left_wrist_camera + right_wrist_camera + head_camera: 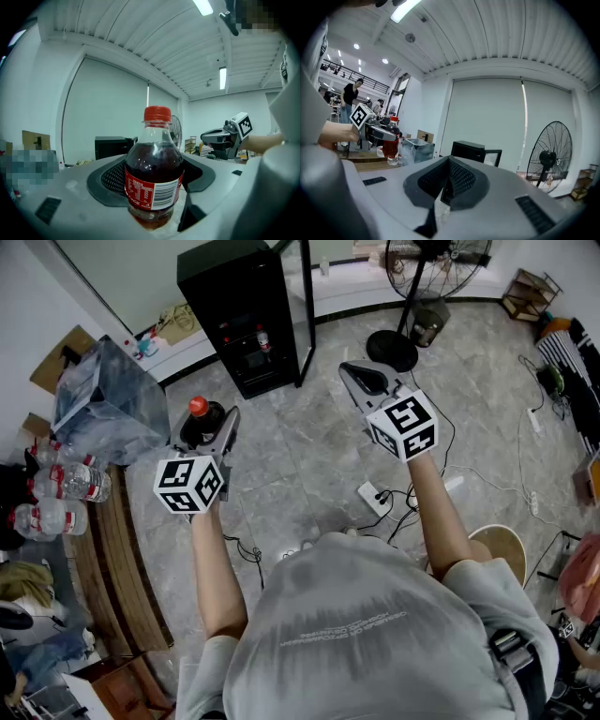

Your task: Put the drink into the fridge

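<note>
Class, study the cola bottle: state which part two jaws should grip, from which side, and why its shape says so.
Grip the labelled body of the cola bottle, coming in level from its side, as the left gripper does. It stands upright; the body is round and straight-walled, the neck tapers.

We seem to be in a lab or workshop hall: a grey stone floor (309, 446) carries a power strip (375, 495), a pedestal fan (427, 296) and a small black fridge (246, 315). Overhead we see a ribbed white ceiling (511, 42) with strip lights (203, 6).
</note>
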Tool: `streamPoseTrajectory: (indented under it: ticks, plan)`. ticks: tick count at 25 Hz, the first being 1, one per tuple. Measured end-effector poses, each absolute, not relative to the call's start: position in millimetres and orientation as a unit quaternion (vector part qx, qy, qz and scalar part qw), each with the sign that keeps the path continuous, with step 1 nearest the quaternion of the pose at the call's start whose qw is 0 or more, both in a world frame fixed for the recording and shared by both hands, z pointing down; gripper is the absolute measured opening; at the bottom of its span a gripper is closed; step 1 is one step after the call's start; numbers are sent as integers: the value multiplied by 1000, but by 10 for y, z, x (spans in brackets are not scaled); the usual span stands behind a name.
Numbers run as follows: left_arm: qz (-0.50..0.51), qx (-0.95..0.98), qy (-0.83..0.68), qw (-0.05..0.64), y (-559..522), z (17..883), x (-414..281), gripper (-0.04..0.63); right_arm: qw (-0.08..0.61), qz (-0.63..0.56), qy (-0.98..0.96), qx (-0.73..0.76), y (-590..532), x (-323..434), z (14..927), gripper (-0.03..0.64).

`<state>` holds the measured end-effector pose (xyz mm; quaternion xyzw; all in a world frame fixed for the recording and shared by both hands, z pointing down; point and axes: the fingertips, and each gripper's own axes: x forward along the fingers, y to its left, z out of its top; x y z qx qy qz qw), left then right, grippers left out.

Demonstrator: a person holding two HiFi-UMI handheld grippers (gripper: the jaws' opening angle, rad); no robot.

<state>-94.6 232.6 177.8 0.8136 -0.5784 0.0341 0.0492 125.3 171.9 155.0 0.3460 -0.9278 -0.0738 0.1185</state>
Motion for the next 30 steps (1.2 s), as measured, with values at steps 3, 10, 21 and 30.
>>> streamPoseTrajectory:
  ticks: [3, 10, 21, 30]
  plan:
    - [38, 815, -577, 46, 2338, 1759, -972, 306, 125, -77, -927, 345, 1729, 1212, 1561, 0]
    - [46, 817, -573, 43, 2339, 1769, -1146, 307, 92, -63, -931, 348, 1710, 1021, 1478, 0]
    - [51, 827, -558, 47, 2249, 1924, -1557, 307, 124, -69, -928, 345, 1760, 643, 1646, 0]
    - [52, 824, -559, 75, 1678, 2171, -1615, 305, 123, -62, -931, 337, 1122, 603, 1833, 0]
